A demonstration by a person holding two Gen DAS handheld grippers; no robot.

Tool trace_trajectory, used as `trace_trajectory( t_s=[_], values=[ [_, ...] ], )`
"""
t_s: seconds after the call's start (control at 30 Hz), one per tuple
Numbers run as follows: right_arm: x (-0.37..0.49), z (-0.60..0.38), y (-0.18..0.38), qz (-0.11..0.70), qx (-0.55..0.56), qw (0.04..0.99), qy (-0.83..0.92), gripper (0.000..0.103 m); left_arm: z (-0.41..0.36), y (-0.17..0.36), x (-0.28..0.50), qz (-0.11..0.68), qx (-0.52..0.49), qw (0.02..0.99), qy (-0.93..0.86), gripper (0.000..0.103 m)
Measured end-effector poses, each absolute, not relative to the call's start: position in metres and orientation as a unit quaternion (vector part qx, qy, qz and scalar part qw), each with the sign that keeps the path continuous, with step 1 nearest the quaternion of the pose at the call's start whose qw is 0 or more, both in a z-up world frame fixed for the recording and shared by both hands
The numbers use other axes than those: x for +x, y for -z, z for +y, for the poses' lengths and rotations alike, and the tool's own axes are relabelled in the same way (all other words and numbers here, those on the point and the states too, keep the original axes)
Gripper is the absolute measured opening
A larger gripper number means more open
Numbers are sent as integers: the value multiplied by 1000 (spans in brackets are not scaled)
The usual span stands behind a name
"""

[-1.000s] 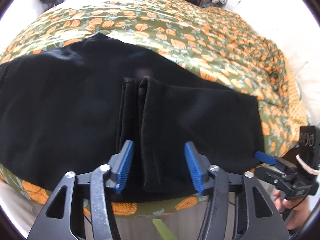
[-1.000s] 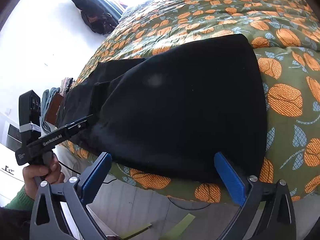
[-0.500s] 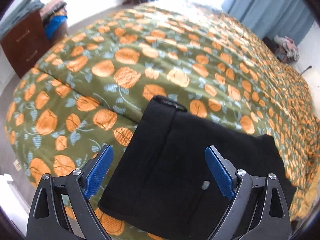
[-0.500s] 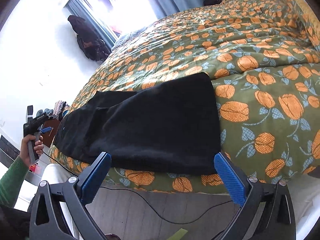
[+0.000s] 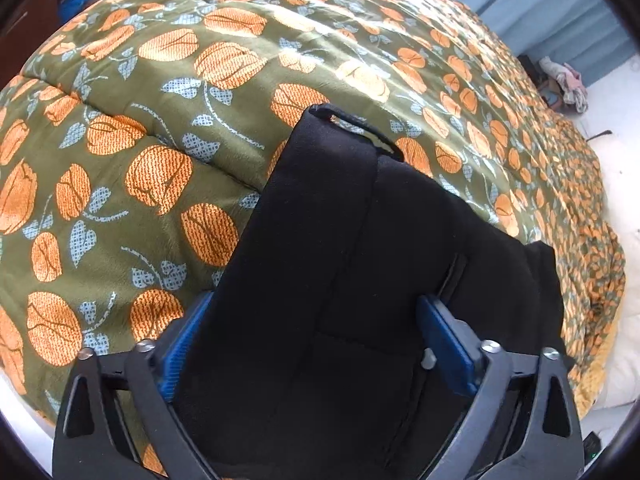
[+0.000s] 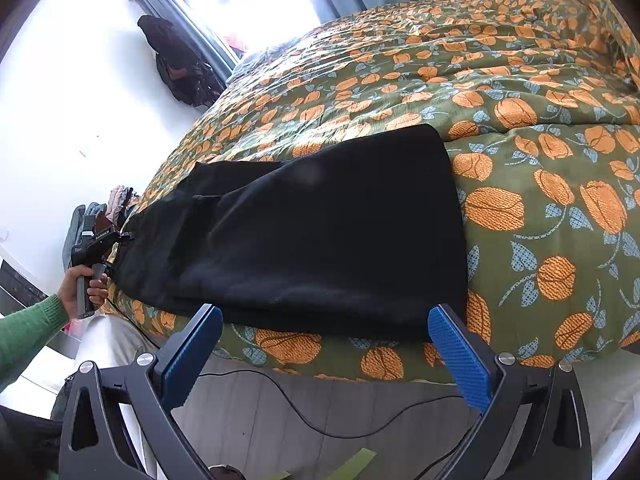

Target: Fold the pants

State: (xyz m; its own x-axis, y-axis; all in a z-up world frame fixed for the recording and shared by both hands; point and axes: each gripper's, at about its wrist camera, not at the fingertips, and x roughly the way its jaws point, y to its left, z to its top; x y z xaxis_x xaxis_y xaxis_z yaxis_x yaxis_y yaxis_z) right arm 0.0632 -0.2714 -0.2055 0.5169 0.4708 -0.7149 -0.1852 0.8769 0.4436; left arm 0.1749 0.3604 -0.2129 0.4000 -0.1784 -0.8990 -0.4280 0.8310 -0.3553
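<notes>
Black pants point(image 6: 320, 232) lie folded along the near edge of a bed. In the left wrist view the pants point(image 5: 340, 280) fill the lower middle, the waistband end with a belt loop pointing away. My left gripper point(image 5: 316, 344) is open, its blue pads on either side of the cloth end, the left pad partly hidden by it. It also shows in the right wrist view point(image 6: 120, 236) at the pants' left end, held by a hand. My right gripper point(image 6: 324, 354) is open and empty, just off the bed edge below the pants' right end.
The bed has a green quilt point(image 6: 520, 128) with orange flowers. A black cable point(image 6: 320, 428) runs over the grey floor under my right gripper. A dark dresser point(image 5: 24, 20) stands at the far left, blue curtains point(image 5: 560, 12) and a clothes pile behind the bed.
My left gripper moved to the pants' end and has come down over it, the cloth now between its pads. My right gripper pulled back from the bed, then held about still.
</notes>
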Motion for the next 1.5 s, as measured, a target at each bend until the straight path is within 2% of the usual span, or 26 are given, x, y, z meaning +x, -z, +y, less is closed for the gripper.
trace_trajectory(
  t_s=[0.03,0.07,0.1,0.13,0.23,0.43,0.57,0.6,0.7,0.77,0.83,0.9,0.97,1.03,1.1,1.17,1.2,1.23,1.33,1.4,1.5],
  values=[
    [63,-272,205,451,159,857,-191,102,360,207,174,538,-281,790,-88,66],
    [62,-272,204,449,160,858,-191,102,362,202,170,532,-293,789,-90,56],
    [61,-273,204,447,161,859,-191,102,367,195,164,525,-316,784,-99,35],
    [61,-274,203,444,162,860,-191,102,373,190,157,516,-343,779,-100,27],
    [59,-278,201,434,171,865,-186,102,373,164,139,476,-408,776,-72,18],
    [61,-296,198,414,217,866,-179,102,287,80,133,439,-395,807,11,15],
    [62,-306,197,404,240,866,-171,102,179,41,142,435,-360,818,108,15],
    [62,-309,197,401,244,867,-168,102,146,38,147,435,-355,816,136,12],
    [62,-318,197,396,257,868,-156,102,54,56,164,454,-330,808,181,13],
    [61,-324,197,392,265,868,-148,102,-7,82,176,489,-280,802,200,15],
    [59,-331,197,387,273,870,-140,102,-53,106,179,533,-220,794,192,15],
    [57,-337,196,381,277,873,-131,102,-73,112,172,549,-200,785,207,15],
    [54,-343,192,371,280,877,-125,102,-66,101,164,535,-197,794,212,25],
    [49,-350,190,360,287,879,-121,102,-35,81,152,505,-192,821,182,49],
    [50,-354,190,357,296,877,-126,102,17,67,140,465,-191,855,126,57],
    [56,-348,191,365,292,872,-145,102,60,68,130,441,-171,878,64,57],
    [59,-341,190,368,285,870,-162,102,75,74,126,439,-155,884,36,55],
    [63,-330,187,370,275,867,-188,102,87,83,122,443,-138,886,11,39],
    [77,-291,175,371,225,854,-286,102,95,128,114,477,-91,874,-11,16],
    [96,-261,174,393,185,827,-356,102,83,162,117,506,-67,860,2,14],
    [131,-229,183,439,155,779,-420,99,63,184,119,499,-50,865,-3,11]
  ],
)
